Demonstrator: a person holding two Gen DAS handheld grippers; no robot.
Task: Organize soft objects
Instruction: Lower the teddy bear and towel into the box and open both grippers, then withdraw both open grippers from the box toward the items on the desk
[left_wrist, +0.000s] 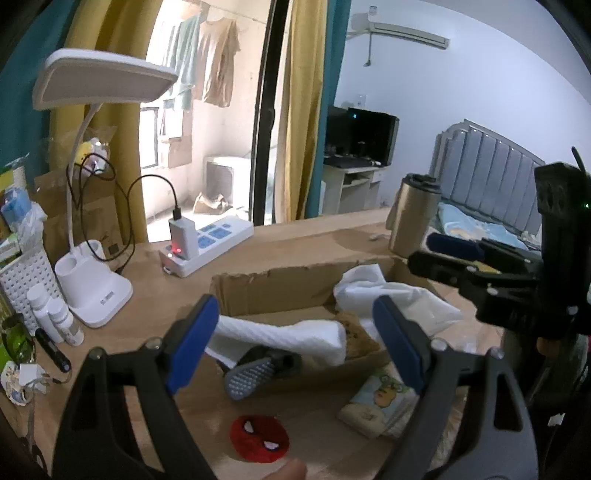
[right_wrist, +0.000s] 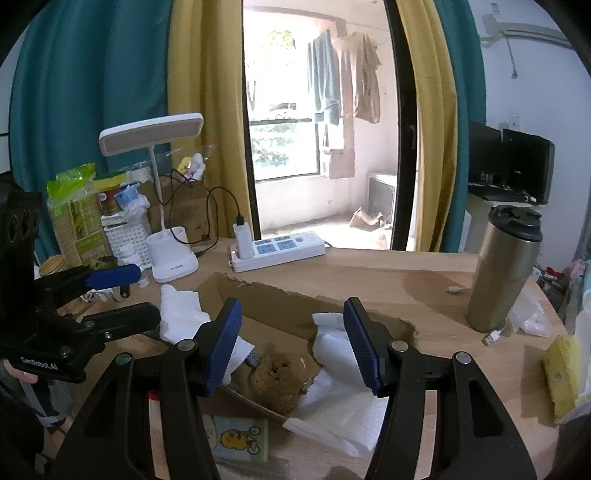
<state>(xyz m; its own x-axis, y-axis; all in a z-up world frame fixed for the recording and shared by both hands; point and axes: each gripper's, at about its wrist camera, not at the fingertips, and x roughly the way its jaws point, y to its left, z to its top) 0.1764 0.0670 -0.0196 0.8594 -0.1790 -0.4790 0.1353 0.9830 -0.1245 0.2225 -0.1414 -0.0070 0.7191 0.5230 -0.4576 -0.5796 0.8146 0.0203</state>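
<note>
A torn cardboard box (left_wrist: 280, 291) (right_wrist: 280, 314) sits on the wooden desk. It holds white foam sheets (left_wrist: 291, 334) (right_wrist: 332, 343), a brown plush bear (right_wrist: 280, 380) (left_wrist: 356, 336) and a grey brush-like item (left_wrist: 251, 373). A red Spider-Man plush (left_wrist: 258, 437) and a folded cartoon cloth (left_wrist: 380, 404) (right_wrist: 236, 437) lie on the desk in front of the box. My left gripper (left_wrist: 295, 343) is open and empty above the box's near edge. My right gripper (right_wrist: 291, 347) is open and empty above the bear; it also shows in the left wrist view (left_wrist: 450, 254).
A white desk lamp (left_wrist: 92, 288) (right_wrist: 173, 258), a power strip (left_wrist: 207, 247) (right_wrist: 277, 251) with charger and a white basket (left_wrist: 22, 280) stand at the back left. A steel tumbler (right_wrist: 506, 269) (left_wrist: 413, 218) stands right. A yellow sponge (right_wrist: 561, 376) lies far right.
</note>
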